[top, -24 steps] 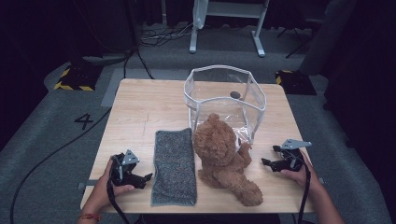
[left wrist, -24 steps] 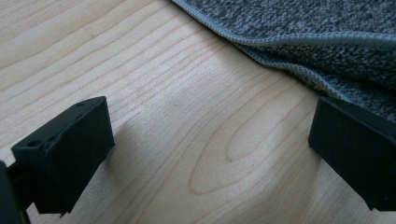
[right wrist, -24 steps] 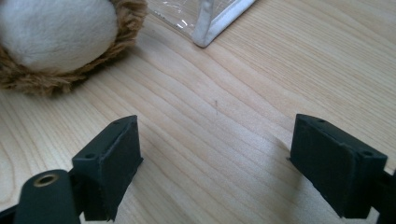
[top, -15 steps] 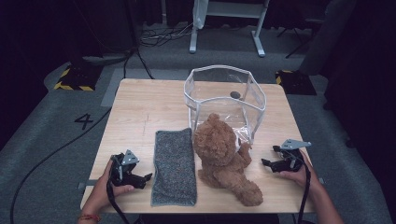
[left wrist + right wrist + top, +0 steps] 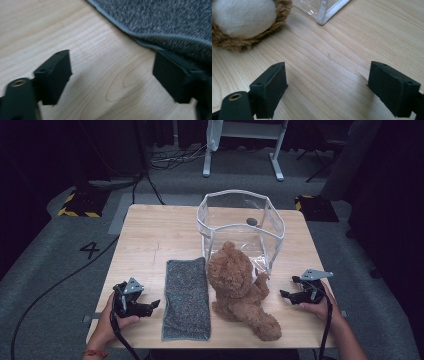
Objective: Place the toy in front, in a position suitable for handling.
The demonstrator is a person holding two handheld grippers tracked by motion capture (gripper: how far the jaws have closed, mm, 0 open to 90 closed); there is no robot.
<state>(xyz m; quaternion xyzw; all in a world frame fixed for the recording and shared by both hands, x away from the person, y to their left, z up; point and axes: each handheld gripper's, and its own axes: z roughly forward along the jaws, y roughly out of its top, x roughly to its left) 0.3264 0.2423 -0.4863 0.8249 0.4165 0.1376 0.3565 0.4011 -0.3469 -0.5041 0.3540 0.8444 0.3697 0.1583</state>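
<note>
A brown teddy bear (image 5: 240, 290) lies on the wooden desk (image 5: 150, 240), its head against the front wall of a clear plastic bin (image 5: 240, 220). Just left of the bear lies a grey towel (image 5: 187, 299), folded into a long strip. The left gripper (image 5: 150, 305) rests on the desk left of the towel, its fingers (image 5: 55, 75) spread apart over bare wood with one tip at the towel's edge. The right gripper (image 5: 286, 295) sits right of the bear, fingers (image 5: 270, 85) apart and empty.
</note>
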